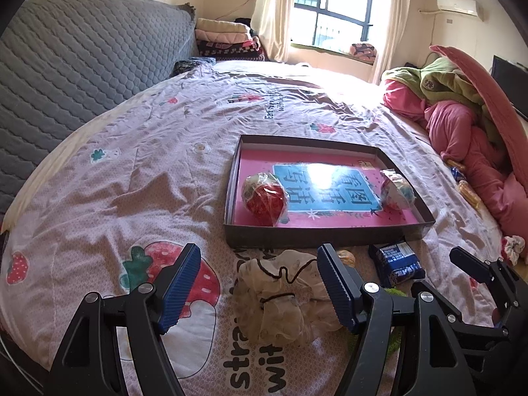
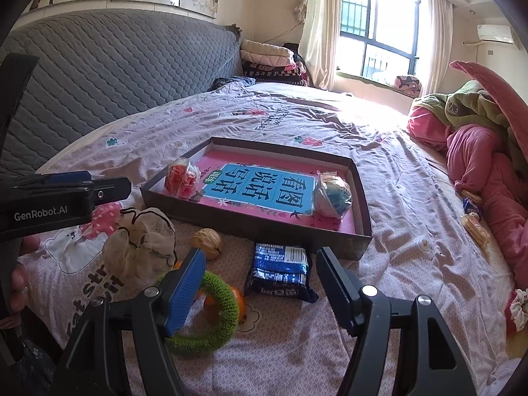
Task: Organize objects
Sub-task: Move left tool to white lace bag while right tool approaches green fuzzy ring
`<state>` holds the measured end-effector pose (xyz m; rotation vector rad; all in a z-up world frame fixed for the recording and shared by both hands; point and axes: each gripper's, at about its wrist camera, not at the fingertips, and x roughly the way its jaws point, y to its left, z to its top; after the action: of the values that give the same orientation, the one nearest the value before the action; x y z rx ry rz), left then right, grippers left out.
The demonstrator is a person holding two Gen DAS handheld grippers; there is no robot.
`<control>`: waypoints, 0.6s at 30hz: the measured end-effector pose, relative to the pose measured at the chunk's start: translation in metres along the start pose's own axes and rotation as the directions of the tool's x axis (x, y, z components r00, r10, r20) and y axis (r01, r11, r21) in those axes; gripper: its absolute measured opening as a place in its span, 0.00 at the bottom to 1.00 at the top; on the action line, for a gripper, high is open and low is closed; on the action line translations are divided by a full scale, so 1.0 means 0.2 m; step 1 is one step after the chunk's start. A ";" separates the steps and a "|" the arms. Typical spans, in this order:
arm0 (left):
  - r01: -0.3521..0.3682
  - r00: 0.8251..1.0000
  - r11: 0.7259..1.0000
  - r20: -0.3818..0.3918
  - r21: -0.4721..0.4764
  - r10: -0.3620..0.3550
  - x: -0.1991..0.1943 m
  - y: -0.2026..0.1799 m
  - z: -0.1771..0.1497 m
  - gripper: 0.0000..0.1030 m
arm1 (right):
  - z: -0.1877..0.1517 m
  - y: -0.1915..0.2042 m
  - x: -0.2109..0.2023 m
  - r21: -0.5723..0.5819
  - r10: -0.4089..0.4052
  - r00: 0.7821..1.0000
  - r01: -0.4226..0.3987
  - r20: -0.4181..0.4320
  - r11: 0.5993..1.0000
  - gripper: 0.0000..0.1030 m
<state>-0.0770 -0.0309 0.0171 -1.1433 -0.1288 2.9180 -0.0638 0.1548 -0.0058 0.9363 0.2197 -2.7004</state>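
Observation:
A dark box lid [image 1: 316, 240] [image 2: 257, 221] with a pink and blue printed floor lies on the bed. In it sit a wrapped red ball [image 1: 264, 198] [image 2: 181, 178] and a wrapped pale ball [image 1: 396, 189] [image 2: 331, 194]. My left gripper [image 1: 259, 287] is open, its fingers on either side of a cream gauze scrunchie [image 1: 283, 300] [image 2: 142, 241]. My right gripper [image 2: 259, 290] is open above a blue snack pack [image 2: 280, 272] [image 1: 397, 264]. A green knitted ring [image 2: 211, 313], a walnut [image 2: 208, 242] and an orange piece [image 2: 239, 300] lie beside it.
A pink quilt with strawberry prints [image 1: 132, 181] covers the bed. A grey padded headboard [image 1: 82, 56] stands at the left. Pink and green bedding [image 2: 478, 138] is heaped at the right, with small wrapped snacks [image 2: 475, 224] and a floral scrunchie [image 2: 521, 307] near it.

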 end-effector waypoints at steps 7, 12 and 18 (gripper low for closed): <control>0.001 1.000 1.000 -0.016 0.007 -0.001 -0.01 0.02 -0.05 0.72 | -0.05 0.02 -0.02 -0.002 -0.003 1.000 0.003 -0.016 1.000 0.67; 0.002 0.999 1.000 -0.041 0.009 -0.002 0.01 0.04 -0.08 0.73 | -0.08 0.04 -0.01 -0.006 0.009 0.999 -0.010 -0.037 1.000 0.67; 0.001 0.998 1.000 -0.065 0.002 0.000 0.05 0.05 -0.11 0.73 | -0.11 0.05 0.01 -0.006 0.023 0.997 -0.023 -0.070 1.000 0.67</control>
<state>-0.0686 -0.0393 -0.0073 -1.2358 -0.1262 2.8762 -0.0504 0.1497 -0.0248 1.0266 0.2306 -2.6470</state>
